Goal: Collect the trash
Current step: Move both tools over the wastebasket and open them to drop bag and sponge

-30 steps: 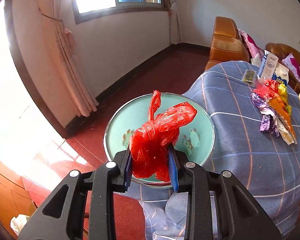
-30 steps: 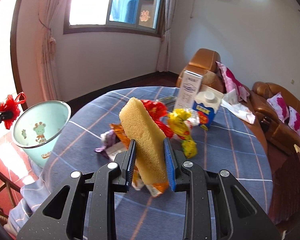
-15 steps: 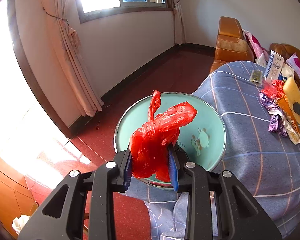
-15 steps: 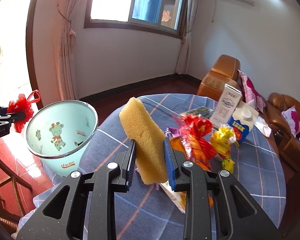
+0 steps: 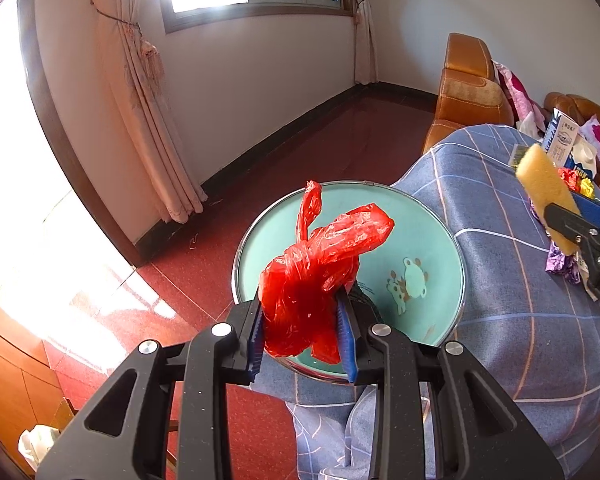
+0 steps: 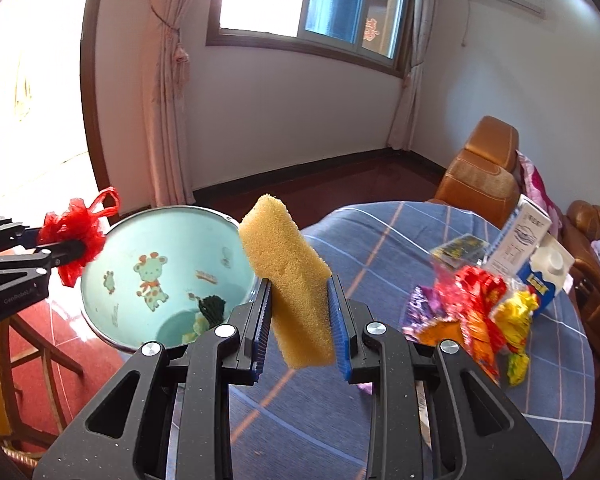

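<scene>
— What's each hand got right now?

— The left gripper (image 5: 303, 330) has its fingers (image 5: 256, 332) clamped on a crumpled red plastic bag (image 5: 316, 272), held right over the near rim of the mint bin (image 5: 424, 240). The right gripper (image 6: 300, 322) is squeezed onto a yellow sponge (image 6: 290, 276), up in the air beside the bin, over the edge of the counter (image 6: 380, 248).

— So both are about to drop?

— I'd guess so. The bag looks closest. Its bulk hangs at the rim rather than over the middle, so I'd nudge it forward a little before letting the fingers part; thin plastic like that can cling to the pads or drift outside.

— And the sponge?

— It needs to travel left to get over the opening. It's springy, so releasing low inside the mouth would stop it bouncing out.

— Room to do both at once?

— The mouth is wide, and only a few scraps lie at the bottom. Still, the two tools come at it from opposite sides, so one at a time seems safer. The bin stands right against the draped cloth, with open red floor (image 5: 340, 148) on the far side.

— What's left afterwards?

— A pile of bright wrappers (image 6: 472, 312) and a carton (image 6: 540, 276) further along the counter, well apart from the bin.
</scene>
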Tool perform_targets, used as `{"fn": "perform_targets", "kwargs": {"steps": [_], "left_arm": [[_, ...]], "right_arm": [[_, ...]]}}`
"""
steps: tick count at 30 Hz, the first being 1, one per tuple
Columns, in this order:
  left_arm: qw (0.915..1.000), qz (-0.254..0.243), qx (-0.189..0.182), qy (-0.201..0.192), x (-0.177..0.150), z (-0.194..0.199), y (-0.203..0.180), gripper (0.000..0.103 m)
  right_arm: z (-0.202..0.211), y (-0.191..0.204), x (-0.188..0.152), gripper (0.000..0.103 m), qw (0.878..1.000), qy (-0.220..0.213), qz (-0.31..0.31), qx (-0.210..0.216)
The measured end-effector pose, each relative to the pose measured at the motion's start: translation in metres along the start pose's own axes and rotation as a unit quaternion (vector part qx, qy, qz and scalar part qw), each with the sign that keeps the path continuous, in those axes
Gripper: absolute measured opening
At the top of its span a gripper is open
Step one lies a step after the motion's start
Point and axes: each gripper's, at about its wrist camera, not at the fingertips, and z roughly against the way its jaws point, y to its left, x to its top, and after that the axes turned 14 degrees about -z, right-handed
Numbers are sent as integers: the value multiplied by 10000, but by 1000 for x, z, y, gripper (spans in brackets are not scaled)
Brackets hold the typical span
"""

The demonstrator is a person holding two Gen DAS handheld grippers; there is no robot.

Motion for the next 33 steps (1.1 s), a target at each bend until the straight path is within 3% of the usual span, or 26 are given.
{"fn": "perform_targets", "kwargs": {"steps": [12, 24, 27, 29, 33], "left_arm": [[9998, 12, -39, 175, 7, -18, 0, 30], [9989, -44, -23, 472, 7, -44, -2, 30], [9985, -12, -54, 544, 7, -50, -1, 31], [9983, -18, -69, 583, 6, -53, -2, 34], [9979, -34, -77, 638, 5, -55, -5, 36]], "right_arm": [[-36, 37, 8, 28, 9991, 277, 193, 264], [-102, 57, 3, 31, 9916, 1138, 251, 560], [-109, 58, 2, 40, 9902, 1229, 240, 614], [-107, 56, 3, 52, 9908, 1153, 217, 669], [-99, 51, 7, 57, 9927, 1001, 127, 666]]}}
